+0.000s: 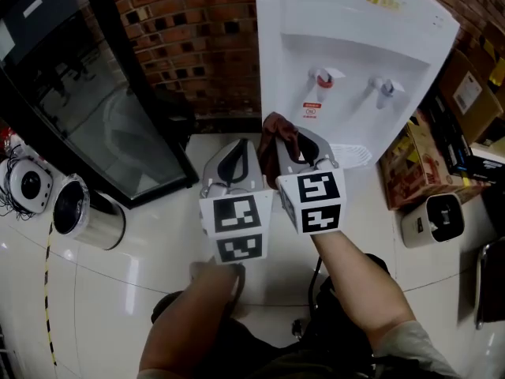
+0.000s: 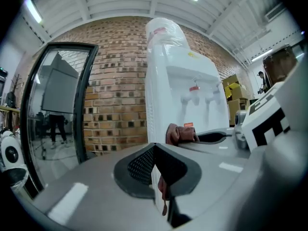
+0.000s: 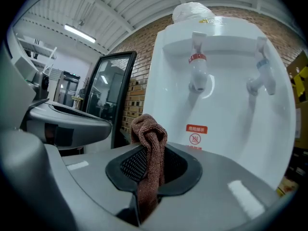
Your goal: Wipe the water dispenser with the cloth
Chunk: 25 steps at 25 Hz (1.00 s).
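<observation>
Cloth (image 3: 149,143) shows jaw-pinched in right gripper view.

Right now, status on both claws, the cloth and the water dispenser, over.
Right claw shut on brown cloth. Left claw shut, alongside. Water dispenser straight ahead of cloth, nothing between them.

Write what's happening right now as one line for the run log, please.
right gripper: jaws shut on brown cloth | left gripper: jaws together | facing: water dispenser front | cloth contact: none seen

dispenser (image 1: 355,46) top: cropped | cloth (image 3: 149,134) tail: inside right tool (image 3: 149,172)
</observation>
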### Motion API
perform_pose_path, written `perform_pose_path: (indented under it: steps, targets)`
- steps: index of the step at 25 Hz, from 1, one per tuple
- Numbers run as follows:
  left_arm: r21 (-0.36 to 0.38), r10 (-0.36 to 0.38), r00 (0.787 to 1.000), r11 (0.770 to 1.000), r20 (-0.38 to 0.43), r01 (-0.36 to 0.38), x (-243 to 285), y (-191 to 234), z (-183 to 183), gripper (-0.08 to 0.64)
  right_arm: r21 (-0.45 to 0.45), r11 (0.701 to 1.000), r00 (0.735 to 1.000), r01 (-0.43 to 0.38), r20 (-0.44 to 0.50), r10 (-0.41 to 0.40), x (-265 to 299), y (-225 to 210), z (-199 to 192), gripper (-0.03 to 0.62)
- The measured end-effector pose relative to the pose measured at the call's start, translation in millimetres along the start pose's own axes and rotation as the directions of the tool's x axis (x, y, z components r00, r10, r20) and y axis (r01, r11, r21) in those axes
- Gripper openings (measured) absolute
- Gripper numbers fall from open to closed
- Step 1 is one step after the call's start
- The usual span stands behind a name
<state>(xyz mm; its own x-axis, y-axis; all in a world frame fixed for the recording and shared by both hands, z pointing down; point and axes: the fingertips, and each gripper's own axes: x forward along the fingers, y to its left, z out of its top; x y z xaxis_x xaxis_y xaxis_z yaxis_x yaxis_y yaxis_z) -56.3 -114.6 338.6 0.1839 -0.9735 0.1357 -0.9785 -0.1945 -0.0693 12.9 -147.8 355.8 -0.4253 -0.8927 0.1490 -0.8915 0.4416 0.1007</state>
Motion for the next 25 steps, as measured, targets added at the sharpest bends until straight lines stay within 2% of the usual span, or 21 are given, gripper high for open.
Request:
perform_pose_path:
  steps: [5,11,19,25]
  targets:
    - [0.02,-0.032,0.999,0.999,-0.026,0.032,12,-23,-6,0.0,0.022,0.999,0.999,0.032,-0.005,-0.032,-1,-19,-1,0.071]
    - [0.053,-0.061,0.998,0.997,0.001,0.061,17,-44,3,0.0,0.041,0.997,0.998,0.064,-0.009,-0.064,-1,-38,-2,0.072]
    - [0.046,-0.074,0.997,0.996,0.004,0.074,25,-60,0,0.0,0.06,0.992,0.993,0.115,-0.022,-0.114,-8,-66,-5,0.071]
    - [0.038,-0.12,0.993,0.992,0.019,0.119,32,-90,2,0.0,0.071,0.984,0.986,0.166,-0.036,-0.164,-20,-93,-8,0.071]
